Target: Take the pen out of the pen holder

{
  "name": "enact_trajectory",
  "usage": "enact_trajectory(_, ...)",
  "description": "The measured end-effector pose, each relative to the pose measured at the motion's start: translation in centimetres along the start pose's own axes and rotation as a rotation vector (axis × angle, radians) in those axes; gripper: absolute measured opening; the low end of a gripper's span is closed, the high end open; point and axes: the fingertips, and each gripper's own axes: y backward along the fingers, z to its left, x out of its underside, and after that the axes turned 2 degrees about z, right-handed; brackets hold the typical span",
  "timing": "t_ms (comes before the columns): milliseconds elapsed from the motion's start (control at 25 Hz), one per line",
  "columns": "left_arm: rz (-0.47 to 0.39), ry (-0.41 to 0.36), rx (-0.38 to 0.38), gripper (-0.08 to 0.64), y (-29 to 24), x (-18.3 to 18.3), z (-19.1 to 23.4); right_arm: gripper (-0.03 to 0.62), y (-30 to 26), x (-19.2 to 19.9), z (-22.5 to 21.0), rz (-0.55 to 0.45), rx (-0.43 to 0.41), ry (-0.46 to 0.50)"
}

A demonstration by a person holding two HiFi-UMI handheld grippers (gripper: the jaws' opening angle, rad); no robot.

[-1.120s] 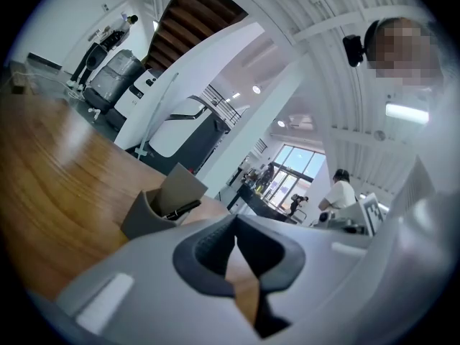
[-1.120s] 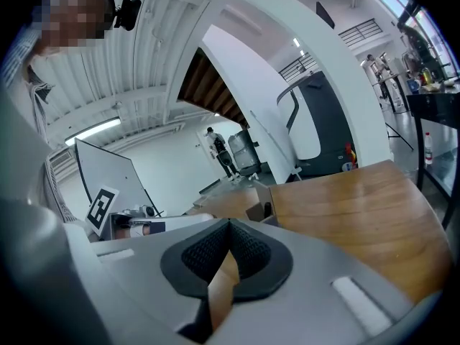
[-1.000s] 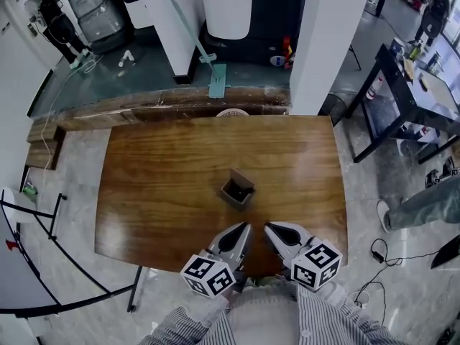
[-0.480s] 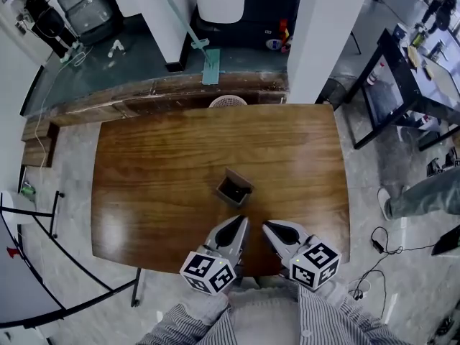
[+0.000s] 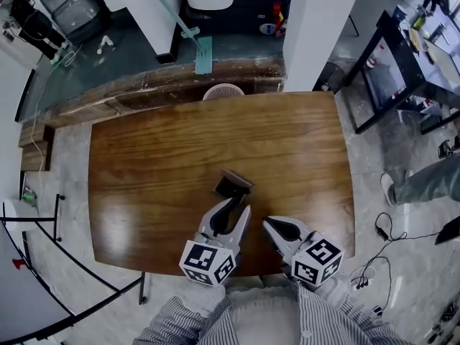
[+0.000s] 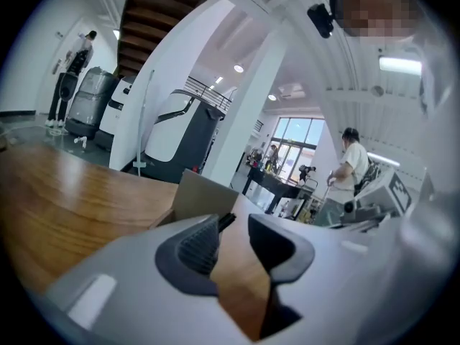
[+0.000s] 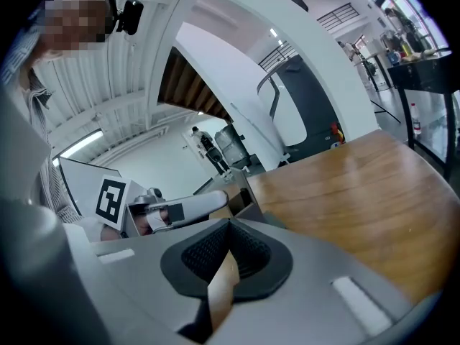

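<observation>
The brown pen holder [image 5: 231, 184] stands near the middle of the wooden table [image 5: 158, 157]. In the left gripper view it is a cardboard-coloured box [image 6: 197, 195] just past the jaws, with the dark end of a pen [image 6: 226, 221] poking out beside the left pad. My left gripper [image 5: 237, 207] reaches almost to the holder; its jaws have just been opening and nothing is between them [image 6: 233, 230]. My right gripper [image 5: 269, 226] hangs back to the right of the holder, shut and empty [image 7: 230, 227]. It sees the holder [image 7: 241, 199] and the left gripper [image 7: 180, 208].
The table's near edge [image 5: 244, 270] lies under both grippers. A wicker bin [image 5: 223, 91] sits beyond the far edge, and a black desk [image 5: 402, 63] stands at the right. People stand far off at the back left [image 5: 29, 20].
My left gripper has moved forward to the pen holder and its jaws have gone from shut to open. The right gripper has stayed near the table's front edge, still shut.
</observation>
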Motion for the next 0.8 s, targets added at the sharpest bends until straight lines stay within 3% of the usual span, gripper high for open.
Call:
enact_trajectory(240, 0.040, -0.130, -0.016, 0.139, -1.5, -0.2, 0.6, 0.000, 0.1, 0.4, -1.0, -0.012, 0.013, -0.047)
enact_trajectory(600, 0.093, -0.229, -0.016, 0.143, -3.2, 0.5, 1.1, 0.000, 0.5, 1.2, -1.7, -0.031, 0.029, -0.102)
enact_trajectory(800, 0.103, -0.280, -0.055, 0.132, -3.8, 0.9, 1.4, 0.000, 0.9, 1.3, -2.5, -0.038, 0.052, -0.122)
